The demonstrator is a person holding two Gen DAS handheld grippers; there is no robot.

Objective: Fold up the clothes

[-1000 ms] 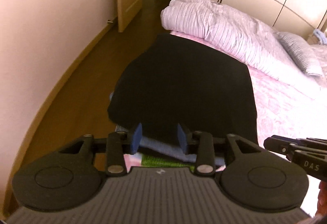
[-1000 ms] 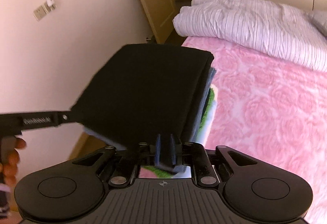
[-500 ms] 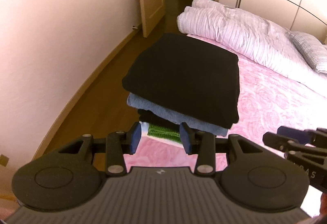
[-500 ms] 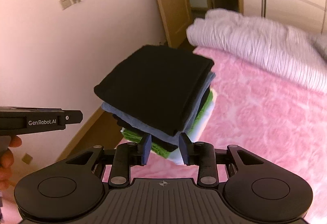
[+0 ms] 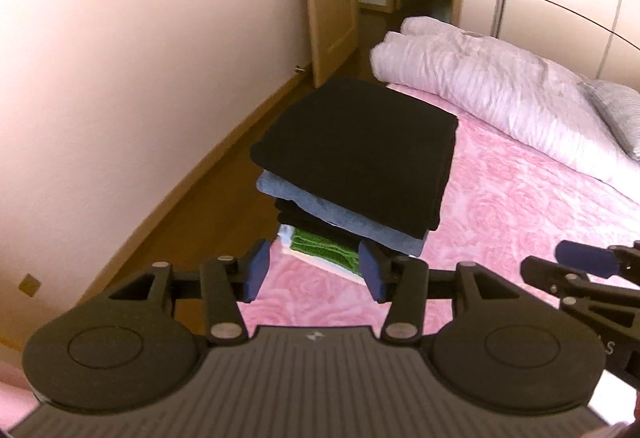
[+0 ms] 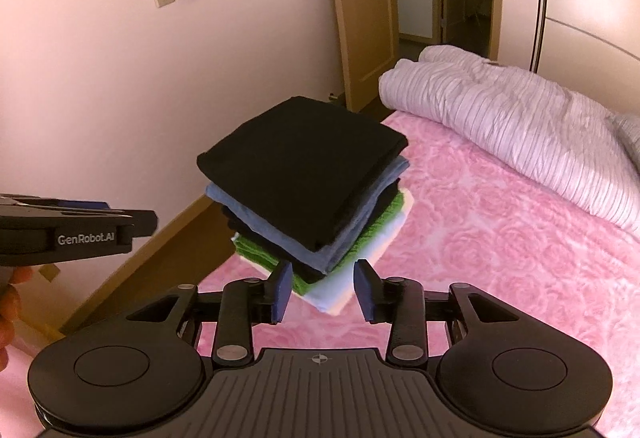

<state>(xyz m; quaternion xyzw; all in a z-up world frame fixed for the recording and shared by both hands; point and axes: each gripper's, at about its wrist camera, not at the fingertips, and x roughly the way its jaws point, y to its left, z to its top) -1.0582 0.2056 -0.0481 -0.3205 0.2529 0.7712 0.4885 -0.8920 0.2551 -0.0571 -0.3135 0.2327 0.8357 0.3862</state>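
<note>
- Two grippers, left gripper [image 5: 314, 270] and right gripper [image 6: 322, 292], hovering lower centre, jaws apart, gripping nothing.
- Sitting mid-frame on pink bedspread [image 6: 500, 258]: folded stack [image 6: 308, 194], black garment [image 5: 360, 154] topping it.

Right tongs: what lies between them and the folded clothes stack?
Only bare pink bedspread, seen in the right wrist view, separates the open right tongs from the stack.
</note>
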